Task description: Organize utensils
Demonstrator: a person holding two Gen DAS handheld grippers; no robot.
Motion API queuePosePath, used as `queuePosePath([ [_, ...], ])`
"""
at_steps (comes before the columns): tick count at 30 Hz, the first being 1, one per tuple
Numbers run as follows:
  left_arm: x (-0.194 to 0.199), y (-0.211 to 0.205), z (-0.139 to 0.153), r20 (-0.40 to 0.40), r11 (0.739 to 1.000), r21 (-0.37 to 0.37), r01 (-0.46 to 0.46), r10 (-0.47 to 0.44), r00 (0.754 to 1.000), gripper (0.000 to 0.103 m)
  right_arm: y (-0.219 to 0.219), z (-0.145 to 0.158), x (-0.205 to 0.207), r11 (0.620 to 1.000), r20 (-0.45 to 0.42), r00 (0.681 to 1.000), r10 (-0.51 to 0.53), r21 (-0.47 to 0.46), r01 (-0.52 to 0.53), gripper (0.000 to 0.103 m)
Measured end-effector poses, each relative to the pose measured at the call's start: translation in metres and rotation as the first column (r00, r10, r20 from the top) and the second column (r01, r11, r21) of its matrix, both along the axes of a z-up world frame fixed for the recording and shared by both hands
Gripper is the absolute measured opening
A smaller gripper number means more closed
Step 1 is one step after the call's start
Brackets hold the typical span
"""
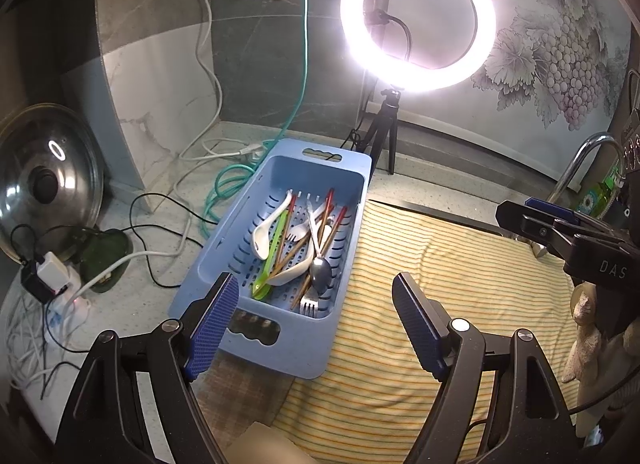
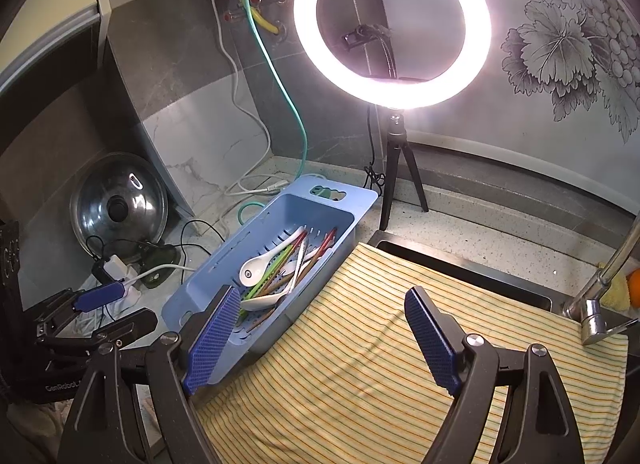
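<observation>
A blue slotted basket (image 1: 224, 240) (image 2: 200, 284) lies on the counter with mixed utensils in it: white soup spoons (image 1: 268, 234) (image 2: 256, 270), a green spoon (image 1: 276, 260), a metal spoon (image 1: 321, 272), a metal fork (image 1: 309, 304) and several red-tipped chopsticks (image 1: 340, 223). My left gripper (image 1: 316, 324) hovers open over the basket's near end and the striped cloth (image 1: 440, 284), holding nothing. My right gripper (image 2: 320, 340) is open and empty above the striped cloth (image 2: 380, 344), just right of the basket. The right gripper (image 1: 560, 232) shows at the left wrist view's right edge, and the left gripper (image 2: 100, 308) shows at the right wrist view's left edge.
A lit ring light (image 1: 418, 19) on a small tripod (image 1: 384, 131) stands behind the basket. Cables, a green hose (image 1: 228, 183), a power strip (image 1: 60, 284) and a steel pot lid (image 1: 44, 183) crowd the left counter. A faucet (image 2: 600, 284) rises at the right.
</observation>
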State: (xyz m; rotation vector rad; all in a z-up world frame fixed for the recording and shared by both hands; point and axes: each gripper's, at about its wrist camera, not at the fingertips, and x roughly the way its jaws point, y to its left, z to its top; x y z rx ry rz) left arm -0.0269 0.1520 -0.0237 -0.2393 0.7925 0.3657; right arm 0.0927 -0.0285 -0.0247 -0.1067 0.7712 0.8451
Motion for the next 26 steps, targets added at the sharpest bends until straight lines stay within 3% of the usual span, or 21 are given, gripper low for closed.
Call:
queuePosePath([
  [19,-0.0041,-0.0006,0.0003,-0.008,1.0,-0.002,-0.007,0.007,1.0,0.079,-0.0006,-0.0013,-0.0059,1.0,-0.005,1.0,0.004,-0.009,-0.004,0.082],
  [26,-0.0067,-0.0076,0.0031,0.015,0.999,0.034,0.017,-0.018,1.0,0.079,-0.001,-0.0038,-0.0053,1.0,-0.014,1.0,-0.001,-0.015,0.001,0.082],
])
